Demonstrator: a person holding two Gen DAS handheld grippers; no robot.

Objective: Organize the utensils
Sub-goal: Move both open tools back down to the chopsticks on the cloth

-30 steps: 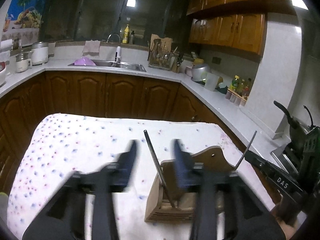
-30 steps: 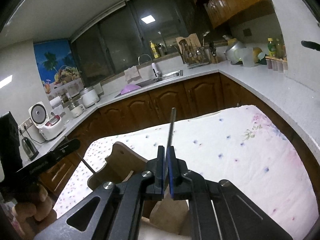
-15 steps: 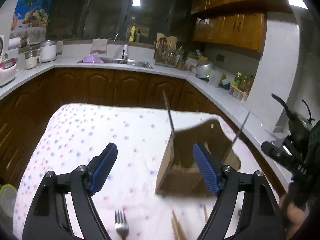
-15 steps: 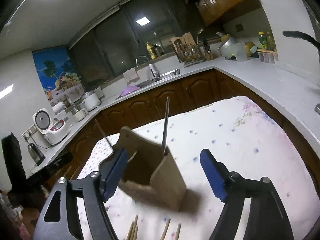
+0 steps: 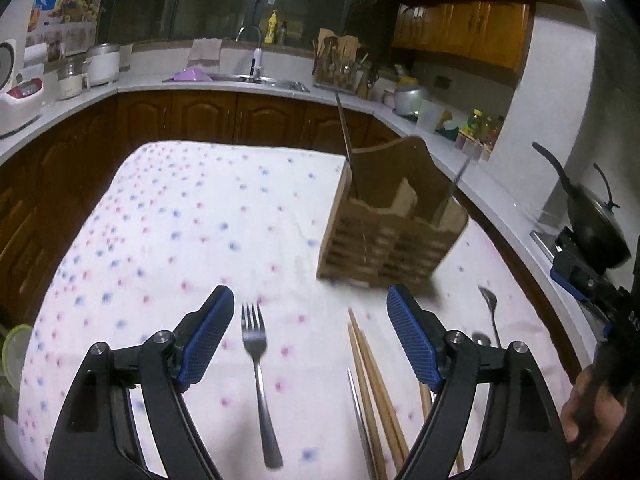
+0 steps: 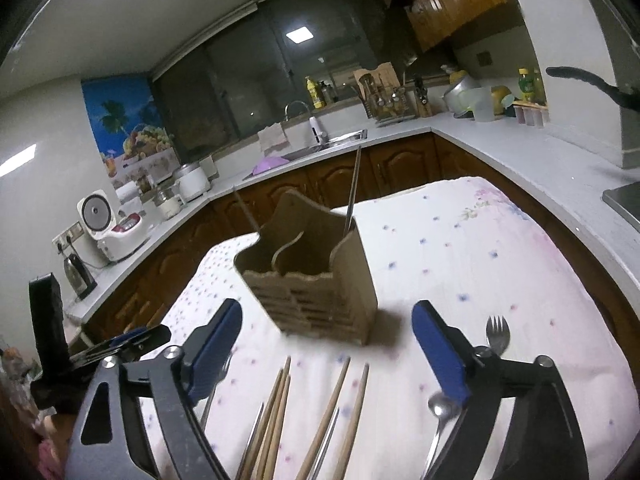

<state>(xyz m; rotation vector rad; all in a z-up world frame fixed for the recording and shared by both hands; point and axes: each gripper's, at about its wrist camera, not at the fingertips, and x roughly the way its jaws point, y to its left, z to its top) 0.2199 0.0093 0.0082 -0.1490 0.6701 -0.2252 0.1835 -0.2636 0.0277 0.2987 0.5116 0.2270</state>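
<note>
A wooden utensil holder [image 5: 392,232] [image 6: 316,280] stands on the dotted tablecloth [image 5: 180,220]. One metal chopstick [image 5: 346,136] [image 6: 354,184] leans up out of one of its compartments, and a second [image 5: 460,178] [image 6: 246,210] out of another. In front of the holder lie a fork [image 5: 256,364], several wooden chopsticks [image 5: 372,392] [image 6: 316,420], a spoon [image 5: 490,312] and another fork [image 6: 497,332]. My left gripper [image 5: 308,308] is open above the fork and chopsticks. My right gripper [image 6: 328,316] hangs short of the holder. Its jaws are opening, with nothing between them.
White counters wrap around the table. They carry rice cookers [image 6: 112,228], a sink [image 5: 256,78], a dish rack [image 5: 340,66] and a black pan [image 5: 592,216]. A person's hand [image 5: 588,408] holds the other gripper at the table's right side. Dark wood cabinets [image 5: 240,120] stand behind the table.
Both grippers drew back from the holder and opened. The right one let go of the metal chopstick, which now stands in the holder. Utensils lying on the cloth came into view.
</note>
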